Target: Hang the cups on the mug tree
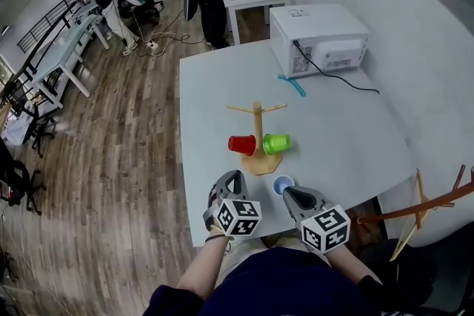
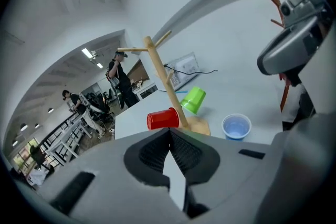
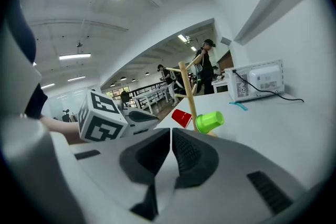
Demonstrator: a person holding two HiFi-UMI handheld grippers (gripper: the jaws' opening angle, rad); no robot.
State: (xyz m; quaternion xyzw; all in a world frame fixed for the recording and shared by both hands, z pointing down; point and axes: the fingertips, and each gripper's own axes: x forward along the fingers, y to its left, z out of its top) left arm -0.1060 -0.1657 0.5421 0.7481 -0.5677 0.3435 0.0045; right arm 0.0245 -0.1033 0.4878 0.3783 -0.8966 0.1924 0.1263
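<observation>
Presently on the white table (image 1: pixel 215 85): one wooden mug tree (image 1: pixel 257 131), with red cup (image 1: pixel 241 144) and green cup (image 1: pixel 276 143) hung on its low pegs either side of the post. One blue cup (image 1: pixel 283 184) stands upright just beside the tree's base, close to the right gripper (image 1: pixel 290 194). Left gripper (image 1: pixel 229 175) and right gripper are both clenched, with nothing between the jaws.

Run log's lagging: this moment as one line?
hung on mug tree: red cup, green cup | on table: blue cup | left gripper: shut, empty | right gripper: shut, empty
</observation>
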